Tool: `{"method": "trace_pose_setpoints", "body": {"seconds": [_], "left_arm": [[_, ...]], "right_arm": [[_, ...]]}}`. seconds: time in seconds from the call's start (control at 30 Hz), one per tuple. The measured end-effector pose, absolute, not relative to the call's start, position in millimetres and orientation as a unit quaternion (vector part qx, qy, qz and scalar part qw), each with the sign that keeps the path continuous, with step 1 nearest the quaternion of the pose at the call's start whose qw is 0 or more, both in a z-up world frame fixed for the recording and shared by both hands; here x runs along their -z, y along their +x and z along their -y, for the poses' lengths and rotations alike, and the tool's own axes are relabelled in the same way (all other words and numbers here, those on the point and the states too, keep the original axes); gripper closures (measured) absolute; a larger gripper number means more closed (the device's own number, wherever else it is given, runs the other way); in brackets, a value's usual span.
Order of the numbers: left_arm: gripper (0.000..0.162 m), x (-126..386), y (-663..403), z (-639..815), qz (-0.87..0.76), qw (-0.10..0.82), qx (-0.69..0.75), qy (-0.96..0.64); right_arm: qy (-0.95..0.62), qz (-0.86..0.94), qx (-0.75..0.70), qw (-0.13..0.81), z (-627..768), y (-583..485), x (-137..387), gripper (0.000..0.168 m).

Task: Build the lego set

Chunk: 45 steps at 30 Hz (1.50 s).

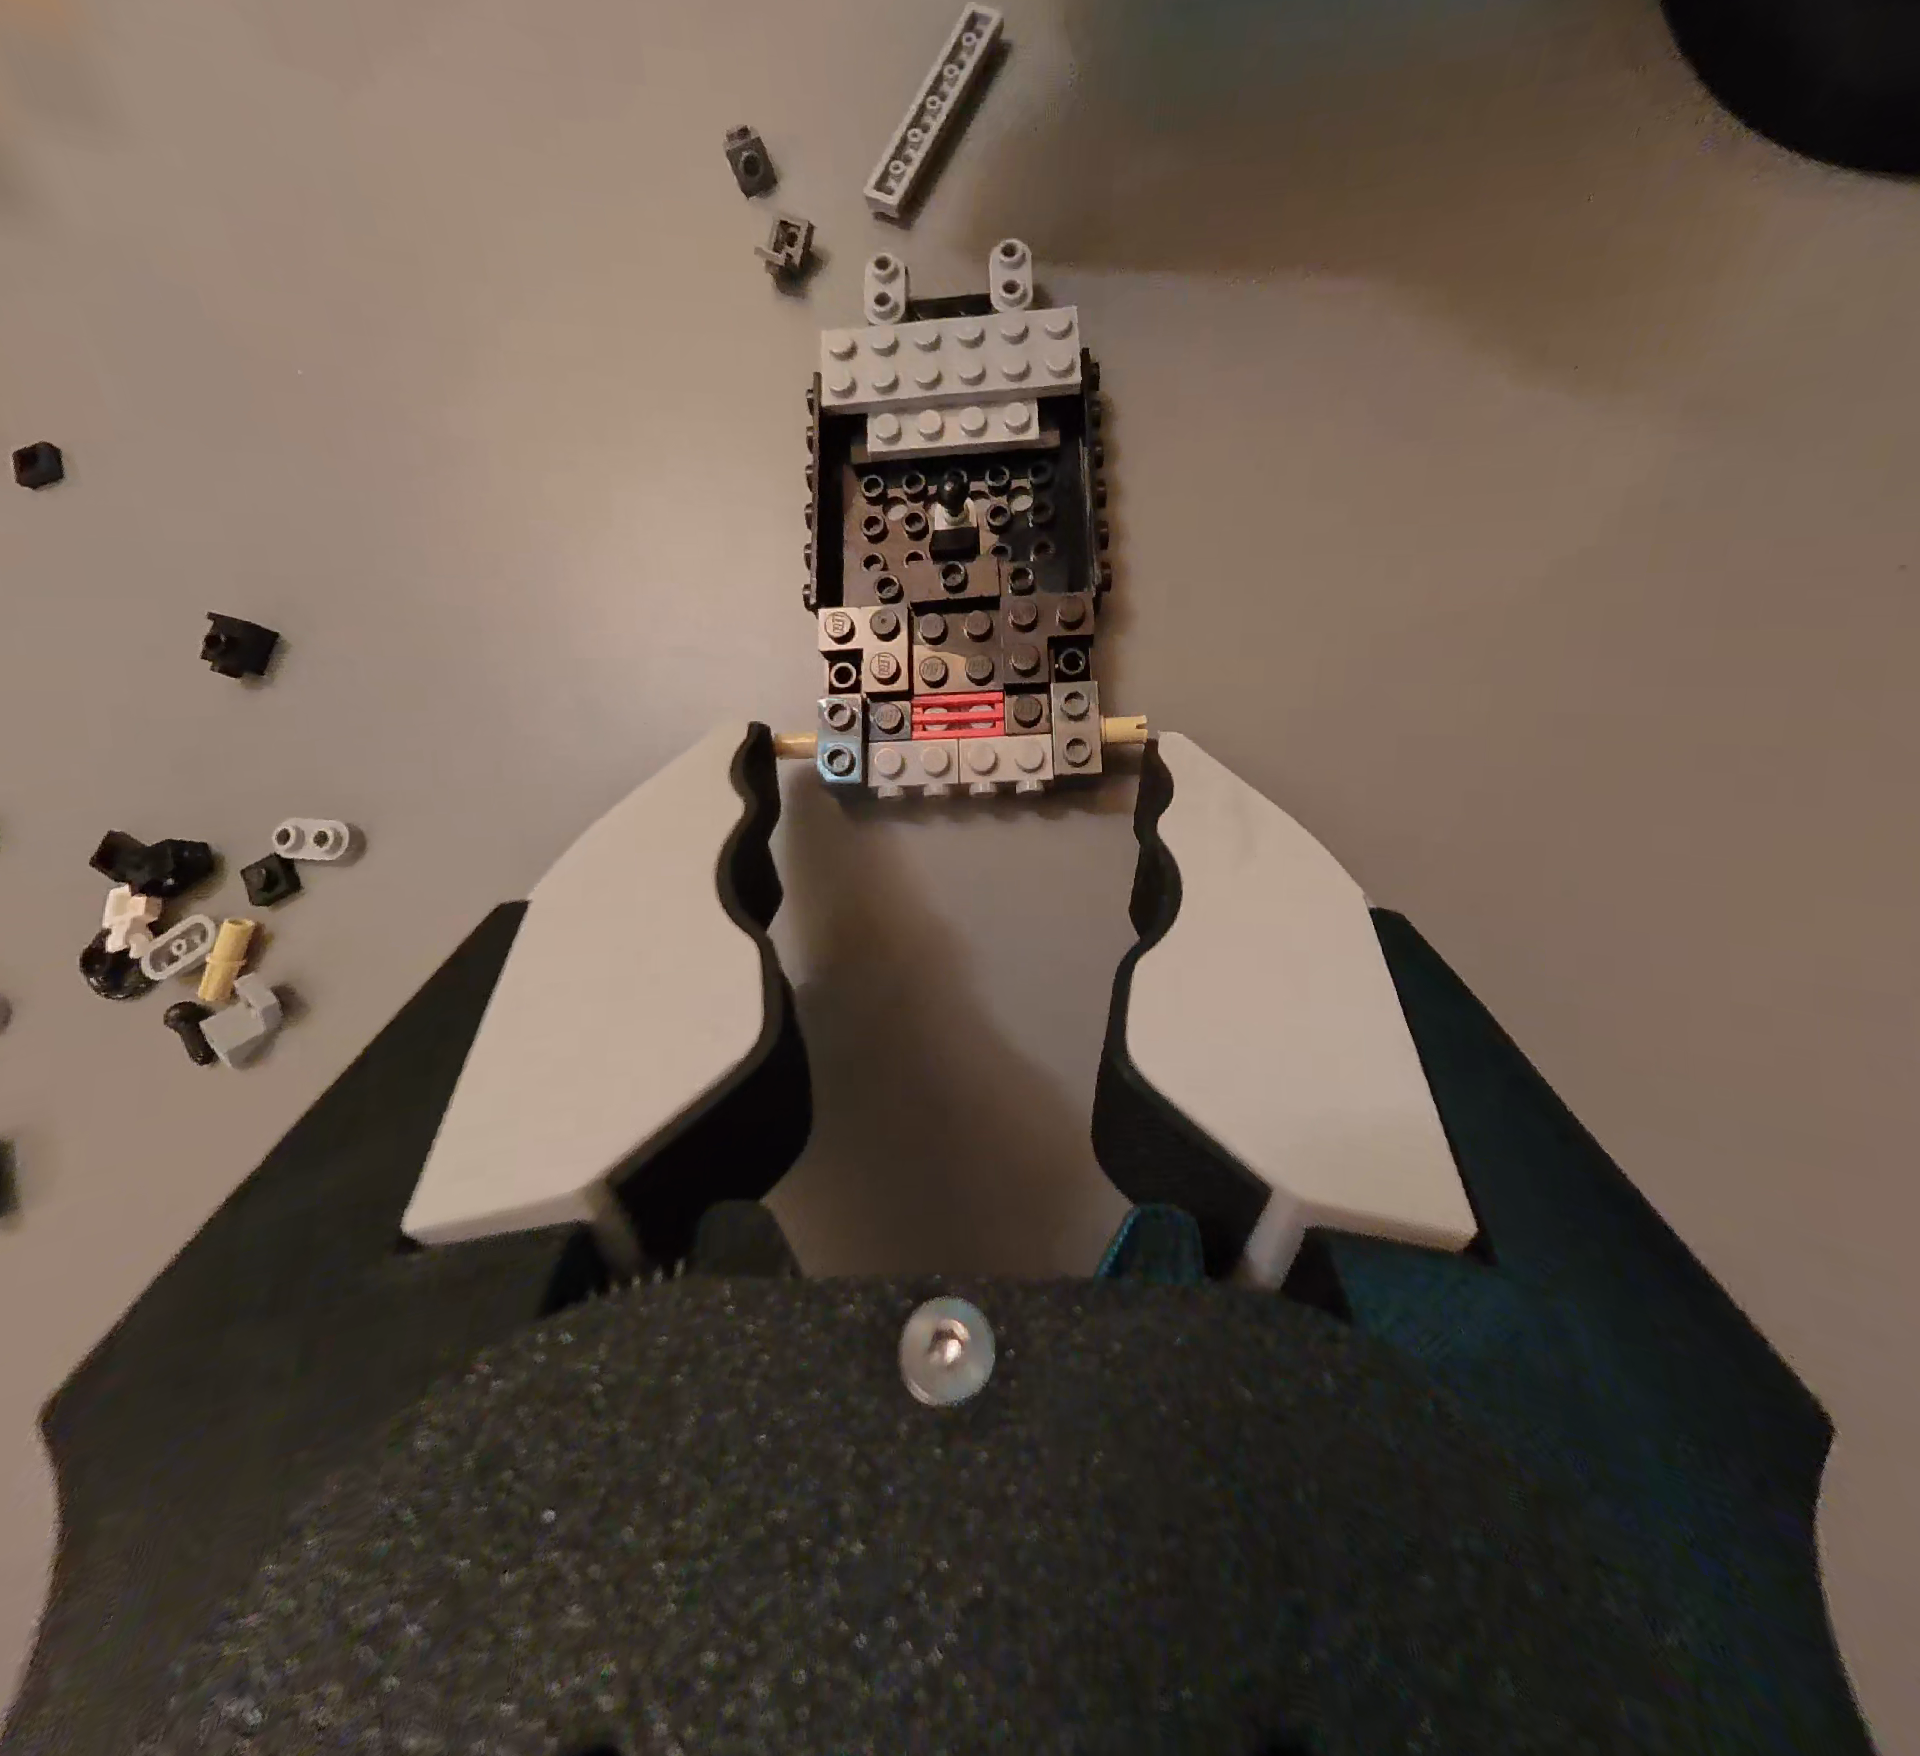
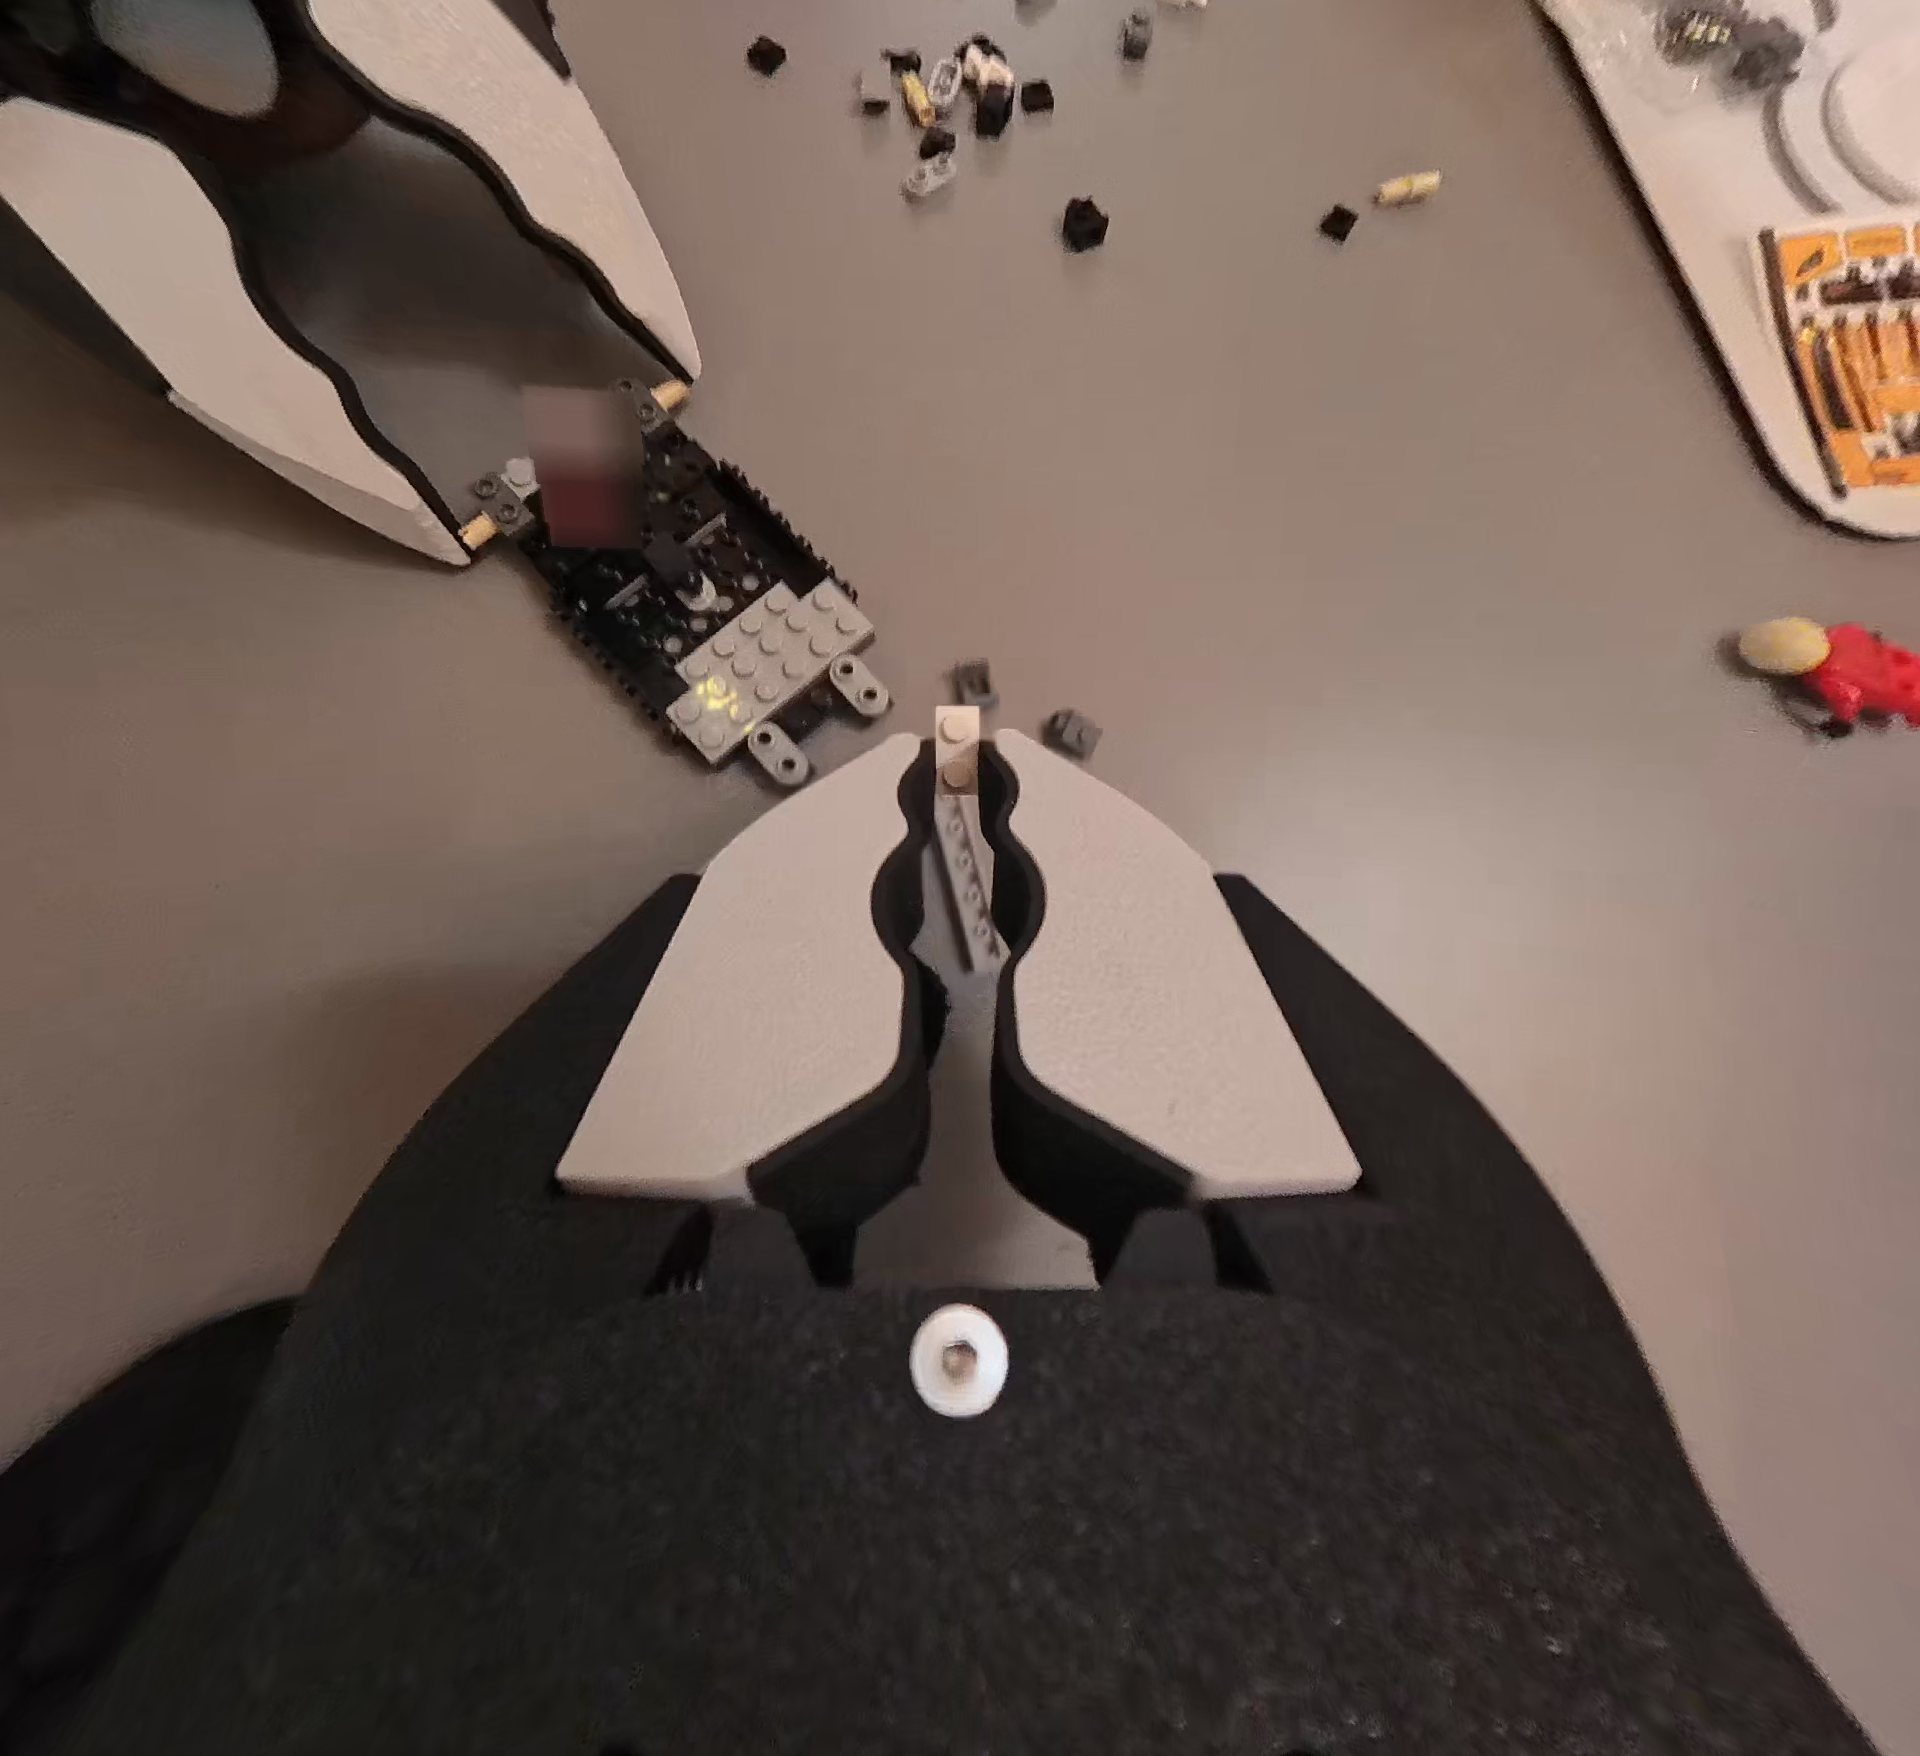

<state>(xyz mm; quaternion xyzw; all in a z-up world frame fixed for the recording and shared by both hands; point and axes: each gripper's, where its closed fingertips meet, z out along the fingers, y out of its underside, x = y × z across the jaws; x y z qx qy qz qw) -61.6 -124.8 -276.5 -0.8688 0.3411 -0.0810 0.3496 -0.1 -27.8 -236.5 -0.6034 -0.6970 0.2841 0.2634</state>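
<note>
Left wrist view: left gripper [image 1: 954,750] jaws wide, tips flanking the tan axle pin ends [image 1: 1127,726] of the part-built chassis [image 1: 954,563] at 12 o'clock on the worktop [image 1: 416,356]; whether they touch, cannot tell. Chassis long axis runs 12–6. Long grey plate [image 1: 935,114] lies beyond, toward 12.

Right wrist view: right gripper [image 2: 957,750] jaws narrow, clamped on a small white plate [image 2: 957,738]. Chassis [image 2: 717,605] lies at 10 o'clock, near; likely the plate's destination. Loose parts pile [image 2: 956,85] at 12.
</note>
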Motion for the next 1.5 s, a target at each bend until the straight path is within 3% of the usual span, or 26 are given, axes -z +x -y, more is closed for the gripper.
{"method": "trace_pose_setpoints", "body": {"seconds": [0.47,0.73,1.03,1.2,1.5], "left_arm": [[0.096,277,-69,122,-0.328,0.354,0.074,-0.873],[0.096,277,-70,121,-0.322,0.357,0.081,-0.873],[0.096,278,-69,121,-0.322,0.358,0.087,-0.872],[0.096,278,-69,121,-0.323,0.359,0.088,-0.871],[0.092,277,-66,124,-0.333,0.355,0.101,-0.868]], "right_arm": [[-0.59,0.738,-0.245,0.216,57,18,272,0.161],[-0.592,0.713,-0.302,0.225,60,16,253,0.139],[-0.59,0.728,-0.29,0.196,67,16,271,0.117],[-0.591,0.702,-0.322,0.234,59,12,253,0.119],[-0.629,0.632,-0.323,0.318,14,20,238,0.14]]}}
